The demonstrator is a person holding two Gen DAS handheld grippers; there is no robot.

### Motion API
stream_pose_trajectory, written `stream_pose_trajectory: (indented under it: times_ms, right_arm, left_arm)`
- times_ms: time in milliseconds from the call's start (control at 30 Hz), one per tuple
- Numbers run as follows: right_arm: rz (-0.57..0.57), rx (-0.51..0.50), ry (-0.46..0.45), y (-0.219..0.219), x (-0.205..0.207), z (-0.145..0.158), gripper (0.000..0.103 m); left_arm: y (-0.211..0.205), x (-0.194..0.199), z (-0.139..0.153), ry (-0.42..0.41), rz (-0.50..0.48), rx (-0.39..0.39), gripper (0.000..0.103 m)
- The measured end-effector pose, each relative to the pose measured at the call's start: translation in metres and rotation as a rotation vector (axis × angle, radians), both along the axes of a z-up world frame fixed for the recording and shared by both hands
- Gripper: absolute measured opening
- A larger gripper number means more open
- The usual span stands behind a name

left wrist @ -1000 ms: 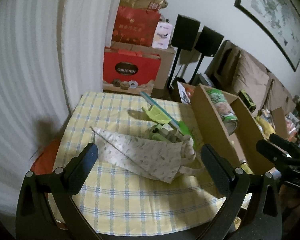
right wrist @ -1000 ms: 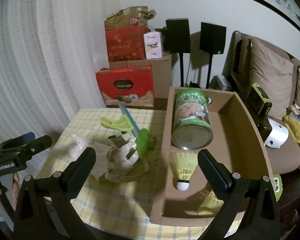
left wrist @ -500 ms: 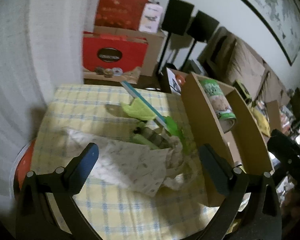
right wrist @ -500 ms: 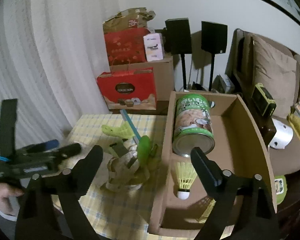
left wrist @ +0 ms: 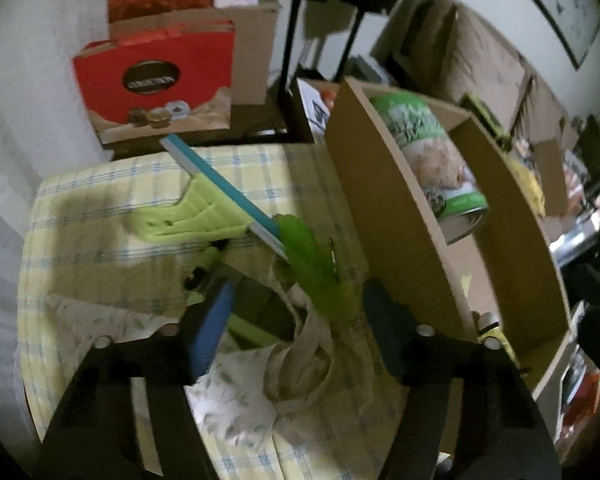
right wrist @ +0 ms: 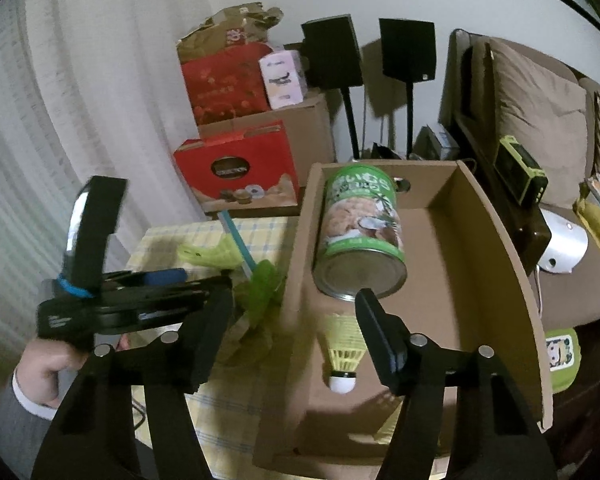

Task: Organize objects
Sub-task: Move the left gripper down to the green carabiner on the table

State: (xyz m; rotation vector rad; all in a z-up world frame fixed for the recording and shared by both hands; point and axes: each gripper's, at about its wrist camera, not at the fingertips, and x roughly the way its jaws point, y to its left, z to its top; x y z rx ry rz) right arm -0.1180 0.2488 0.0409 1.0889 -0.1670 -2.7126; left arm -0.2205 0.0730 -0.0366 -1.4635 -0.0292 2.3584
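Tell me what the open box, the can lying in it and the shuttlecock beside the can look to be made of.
Box: brown cardboard, matte, with thin raw-cut wall edges. Can: metal, judging by its dull grey ridged end, wrapped in a printed green label that looks like paper. Shuttlecock: yellow skirt that looks like moulded plastic, with a smooth white rounded tip; the tip's material is unclear.

1. A red gift box (right wrist: 236, 170) stands behind the desk, before a brown carton (right wrist: 300, 128).
2. Two black speakers (right wrist: 332, 52) on stands rise by the wall.
3. A beige sofa cushion (right wrist: 536, 96) leans at the right.
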Motion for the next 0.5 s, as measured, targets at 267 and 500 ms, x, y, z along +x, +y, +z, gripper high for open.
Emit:
stream_pose_trajectory:
  times_ms: [267,500]
  right_arm:
    - [-0.038,-0.019,-0.003,0.02,0.001,-0.002,0.065]
    - [-0.062,-0.028,-0.01,0.034,0.002,-0.004,0.065]
  left_arm:
    - [0.026,-0.027,-0.016,-0.074,-0.066,-0.011,0.038]
    - [0.04,-0.037,-0.028,-0.13,-0.13,0.037,0.029]
